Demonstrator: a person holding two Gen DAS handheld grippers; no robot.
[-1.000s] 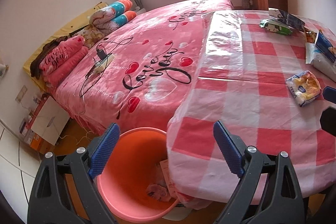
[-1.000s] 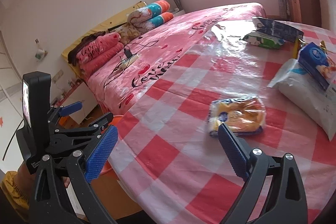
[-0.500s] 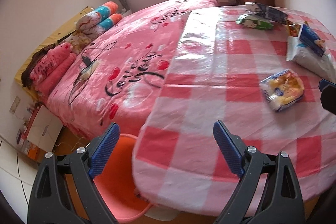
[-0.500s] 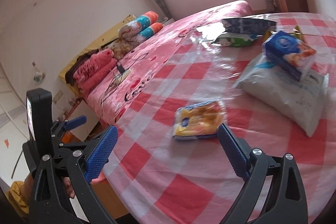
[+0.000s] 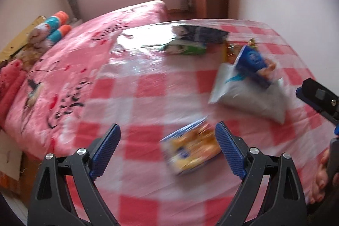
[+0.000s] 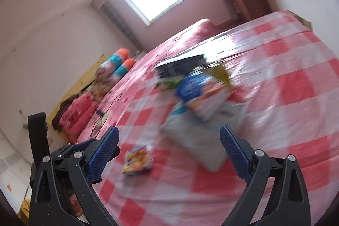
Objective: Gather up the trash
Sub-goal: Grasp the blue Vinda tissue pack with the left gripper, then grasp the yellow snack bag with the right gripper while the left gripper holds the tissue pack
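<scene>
Blue ribbed pads: both grippers carry them on black arms, and both frames are smeared by motion.
Left gripper [image 5: 167, 146]: jaws spread wide, nothing pressed between them; it sits low in the centre of the left wrist view.
Yellow snack packet [image 5: 191, 150]: flat on the cloth, in the gap between the left jaws, close to the right-hand pad; whether it touches that pad I cannot tell through the blur.
Right gripper [image 6: 169, 150]: jaws also wide and empty, bottom centre of the right wrist view.
Same packet from the right wrist [image 6: 137, 160]: lower middle of that frame, lying nearer the left-hand pad.
White bag [image 5: 245, 94]: right of centre, well beyond the packet, lying on the cloth.
Blue box [image 5: 255, 64]: resting on the upper end of the white bag, tilted.
Green packet [image 5: 185, 48]: upper centre, just beside a dark blue packet [image 5: 200, 33] behind it.
Checked tablecloth [image 5: 148, 86]: red and white squares with a glossy sheen, covering the table.
Bed [image 5: 70, 60]: pink cover with dark lettering, left side of the frame, against the table's edge.
Person's hand [image 5: 322, 179]: right edge of the left wrist view, gripping the other tool's handle.
</scene>
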